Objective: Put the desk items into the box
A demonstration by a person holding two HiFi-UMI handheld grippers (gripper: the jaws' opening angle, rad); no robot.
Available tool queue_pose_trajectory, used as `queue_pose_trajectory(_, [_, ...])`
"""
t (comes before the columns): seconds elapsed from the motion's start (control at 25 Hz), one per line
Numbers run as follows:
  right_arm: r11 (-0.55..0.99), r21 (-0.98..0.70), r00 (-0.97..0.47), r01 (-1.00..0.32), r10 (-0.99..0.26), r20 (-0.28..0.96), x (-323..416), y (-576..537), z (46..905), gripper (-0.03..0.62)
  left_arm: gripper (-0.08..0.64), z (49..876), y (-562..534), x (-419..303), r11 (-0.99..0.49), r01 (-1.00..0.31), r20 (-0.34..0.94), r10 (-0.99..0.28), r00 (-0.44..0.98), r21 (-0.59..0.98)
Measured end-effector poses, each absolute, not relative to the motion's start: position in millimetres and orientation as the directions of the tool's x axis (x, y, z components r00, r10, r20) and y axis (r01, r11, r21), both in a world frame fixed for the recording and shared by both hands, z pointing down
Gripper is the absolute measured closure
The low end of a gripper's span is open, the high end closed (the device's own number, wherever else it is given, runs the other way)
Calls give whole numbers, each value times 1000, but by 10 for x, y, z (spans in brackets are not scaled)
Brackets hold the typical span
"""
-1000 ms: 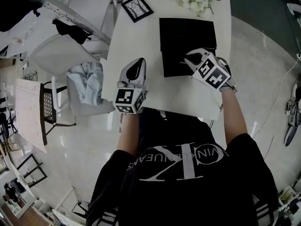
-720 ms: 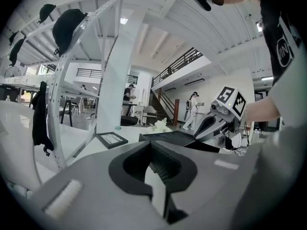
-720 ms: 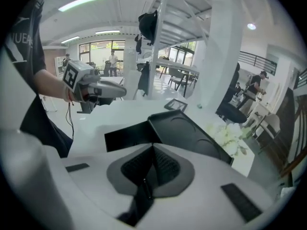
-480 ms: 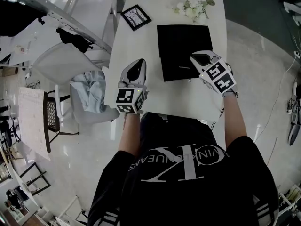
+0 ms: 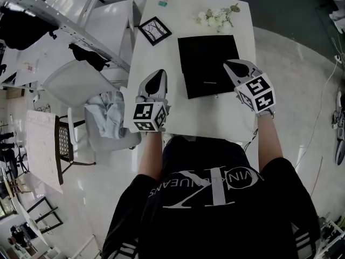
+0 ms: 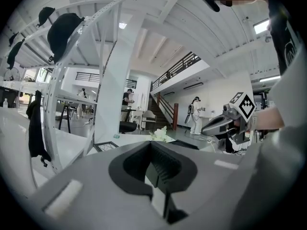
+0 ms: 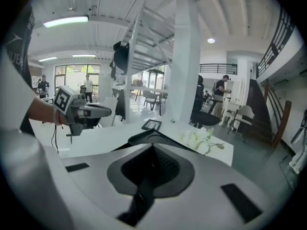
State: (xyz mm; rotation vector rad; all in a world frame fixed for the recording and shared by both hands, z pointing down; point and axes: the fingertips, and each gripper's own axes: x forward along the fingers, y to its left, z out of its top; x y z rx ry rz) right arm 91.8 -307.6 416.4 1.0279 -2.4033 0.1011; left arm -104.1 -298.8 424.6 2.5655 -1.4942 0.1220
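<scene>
A flat black box (image 5: 206, 61) lies shut on the white table (image 5: 215, 117). A black picture frame (image 5: 155, 30), a sprig of white flowers (image 5: 214, 18) and a small teal item (image 5: 161, 3) lie beyond it. My left gripper (image 5: 156, 79) hovers over the table's left part, left of the box, jaws shut and empty. My right gripper (image 5: 235, 67) is at the box's right edge, also shut on nothing. The left gripper view shows the frame (image 6: 106, 146), flowers (image 6: 160, 134) and the right gripper (image 6: 225, 124). In the right gripper view I find the left gripper (image 7: 84, 111), frame (image 7: 151, 124) and flowers (image 7: 201, 140).
A white chair (image 5: 73, 82) with a bundle of cloth (image 5: 110, 112) on another seat stands left of the table. A white metal stair frame (image 5: 59, 20) runs along the upper left. Polished floor (image 5: 302, 90) lies to the right. People stand far off in the hall.
My right gripper has drawn back from over the box's front to its right edge. The left gripper has hardly moved. The head view has shifted, so the table sits lower in the picture.
</scene>
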Motion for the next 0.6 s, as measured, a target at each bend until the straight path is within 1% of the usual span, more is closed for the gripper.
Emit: queue_pose_trajectory(0.6, [590, 57, -554, -806, -784, 280, 1166, -3114, 3632, 577, 565, 3871, -3121, -1064, -489, -868, 96, -863, 496, 87])
